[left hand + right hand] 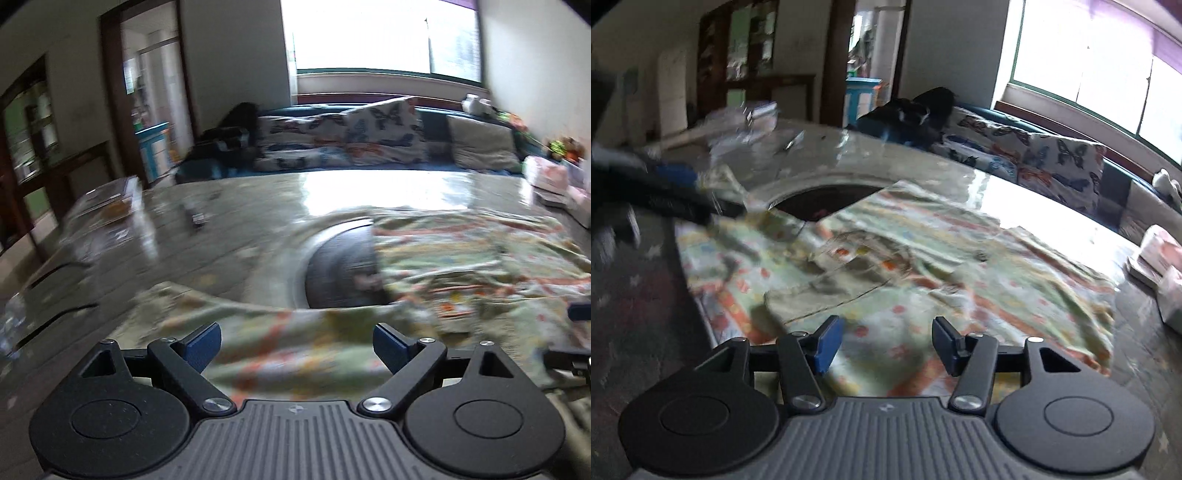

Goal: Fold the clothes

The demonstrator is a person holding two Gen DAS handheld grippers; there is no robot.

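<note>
A pale green garment with an orange and yellow print point(905, 266) lies crumpled and spread on a glossy table. In the left wrist view the garment point(461, 266) fills the right and near part. My left gripper point(297, 345) is open and empty, just above the garment's near edge. My right gripper point(886, 343) is open and empty over the garment's near part. The left gripper also shows in the right wrist view point(676, 184), blurred, at the garment's far left corner. Both views are motion-blurred.
The table point(229, 218) has a dark round inset point(340, 273), partly under the garment. Clutter point(107, 203) sits at its far left, pale packets point(1160, 258) at its right. A sofa with butterfly cushions point(351, 136) stands behind, under a window.
</note>
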